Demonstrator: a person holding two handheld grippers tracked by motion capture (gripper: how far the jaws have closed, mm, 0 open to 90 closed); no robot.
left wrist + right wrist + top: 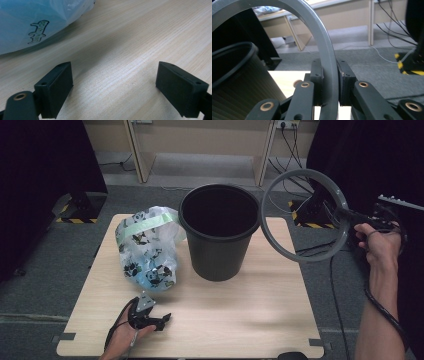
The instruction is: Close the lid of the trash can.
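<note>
High view: your right claw (350,213) holds the grey ring (300,215) by its rim, raised in the air to the right of the black bin (219,232) and just overlapping the bin's edge; your left claw (159,321) rests on the surface (240,310) near the printed bag (147,247), which lies just left of the bin. Left gripper view: the claw's jaws stand wide apart over bare wood with nothing between them, the bag's (37,22) edge ahead. Right gripper view: both pads pinch the ring's (324,55) narrow band, the bin (239,82) close at the left. Gripped at one point only, the ring may swing in the pads, and a low pass could knock the bin's rim.
</note>
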